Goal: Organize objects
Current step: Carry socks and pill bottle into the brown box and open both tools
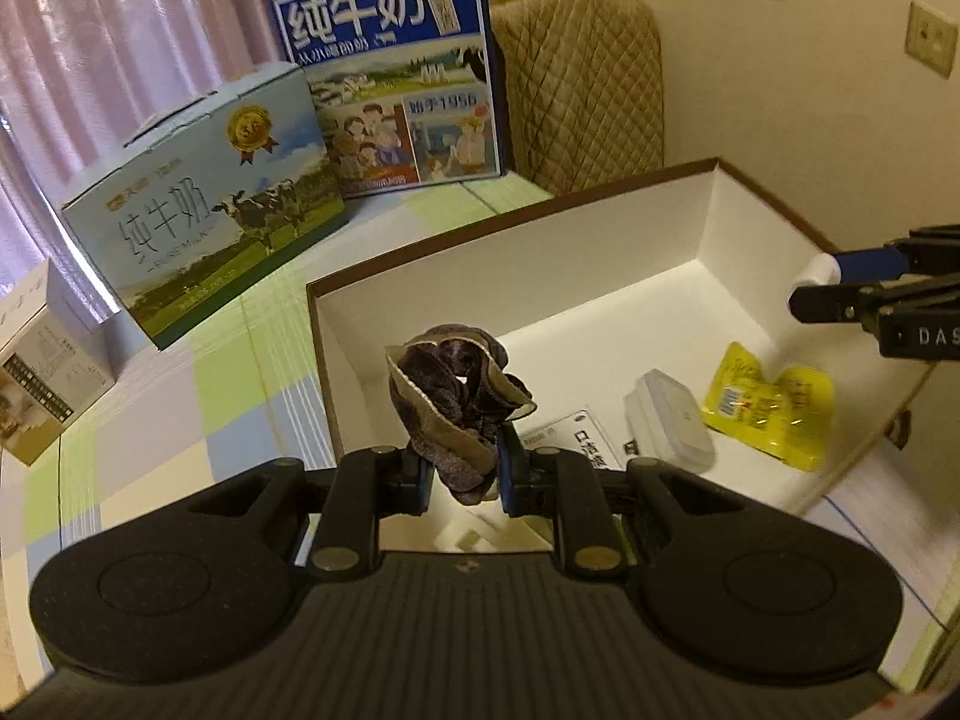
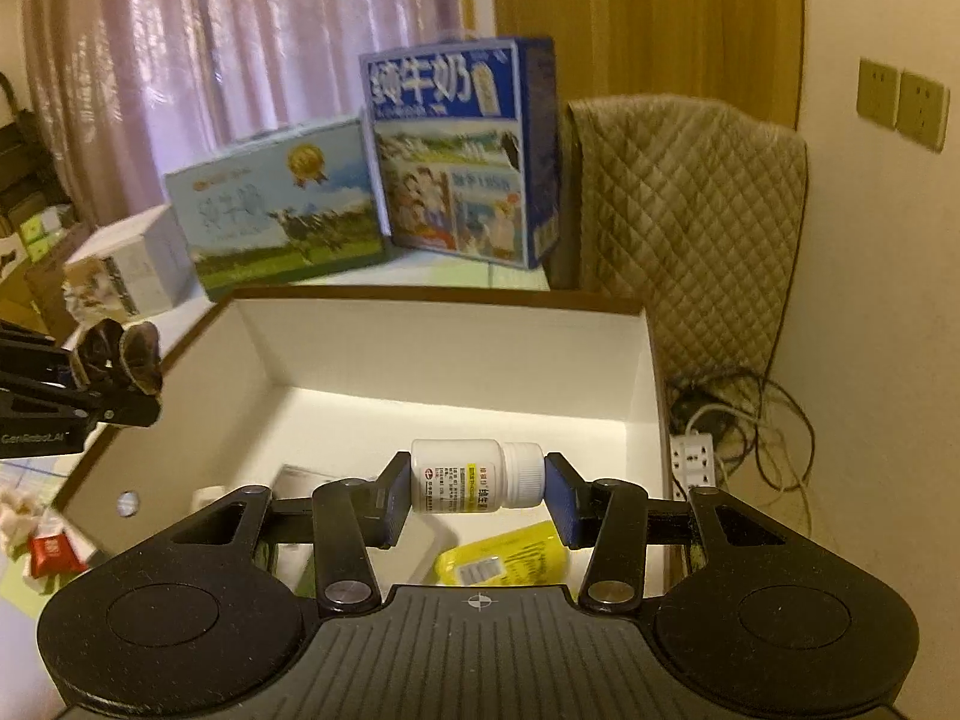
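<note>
1. Now: left claw [image 1: 465, 468] grips dark scrunchie [image 1: 459, 402] above box [image 1: 540, 252]; lower before release.
2. Right claw [image 2: 477, 495] clamps white bottle [image 2: 477, 474] sideways over box; set down clear of yellow pouch [image 2: 510, 558].

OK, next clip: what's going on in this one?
A person is packing small items into an open white-lined box with a handheld gripper in each hand. The left gripper is shut on a dark brown scrunchie, held over the box's near-left corner. The right gripper clamps a white pill bottle sideways, end to end, above the box interior. Already lying in the box are a yellow pouch, a small white case and a printed white packet. Neither held item has been released yet.
</note>
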{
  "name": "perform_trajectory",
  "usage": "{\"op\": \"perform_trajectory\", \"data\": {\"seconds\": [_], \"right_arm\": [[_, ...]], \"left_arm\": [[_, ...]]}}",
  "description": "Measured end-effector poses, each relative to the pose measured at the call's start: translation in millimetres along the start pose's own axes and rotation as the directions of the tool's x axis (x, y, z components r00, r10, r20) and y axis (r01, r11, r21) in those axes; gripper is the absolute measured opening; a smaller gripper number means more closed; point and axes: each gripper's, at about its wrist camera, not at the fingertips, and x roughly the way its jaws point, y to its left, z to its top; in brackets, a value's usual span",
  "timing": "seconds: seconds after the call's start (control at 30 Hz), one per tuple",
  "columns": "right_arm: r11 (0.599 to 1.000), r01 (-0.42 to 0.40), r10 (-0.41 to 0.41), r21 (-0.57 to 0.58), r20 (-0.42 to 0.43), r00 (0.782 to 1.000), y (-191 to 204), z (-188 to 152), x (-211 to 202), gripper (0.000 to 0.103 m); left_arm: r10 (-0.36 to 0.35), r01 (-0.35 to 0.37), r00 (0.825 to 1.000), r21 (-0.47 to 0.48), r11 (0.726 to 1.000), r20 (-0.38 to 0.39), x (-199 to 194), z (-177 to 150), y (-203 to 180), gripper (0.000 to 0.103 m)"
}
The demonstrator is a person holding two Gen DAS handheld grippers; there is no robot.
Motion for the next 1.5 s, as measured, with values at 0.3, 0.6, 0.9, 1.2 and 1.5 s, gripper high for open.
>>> {"op": "perform_trajectory", "data": {"seconds": [0.3,0.6,0.9,1.2,1.5], "right_arm": [[0.999,0.054,-0.054,-0.003,-0.103,0.993,-15.5,11.9,43.5,0.043],[0.997,0.08,-0.082,-0.022,-0.135,0.988,-16.5,16.8,58.3,0.043],[0.997,0.082,-0.081,-0.005,-0.131,0.988,-19.4,17.9,61.0,0.043],[0.997,0.077,-0.072,0.032,-0.129,0.989,-24.8,19.7,64.2,0.043],[0.991,0.057,-0.048,0.12,-0.076,0.996,-29.1,29.5,56.5,0.051]], "left_arm": [[0.024,-0.018,0.995,0.064,0.998,-0.095,53.9,12.9,-2.3,0.018],[0.043,-0.036,0.987,0.045,0.998,-0.157,89.9,10.5,-10.0,0.021],[0.062,-0.063,0.987,-0.003,0.998,-0.151,96.1,20.1,-5.9,0.045],[0.041,-0.047,0.99,-0.043,0.998,-0.132,85.4,23.3,-0.9,0.074],[0.014,-0.023,0.993,-0.072,0.997,-0.113,67.3,19.8,2.5,0.087]]}}
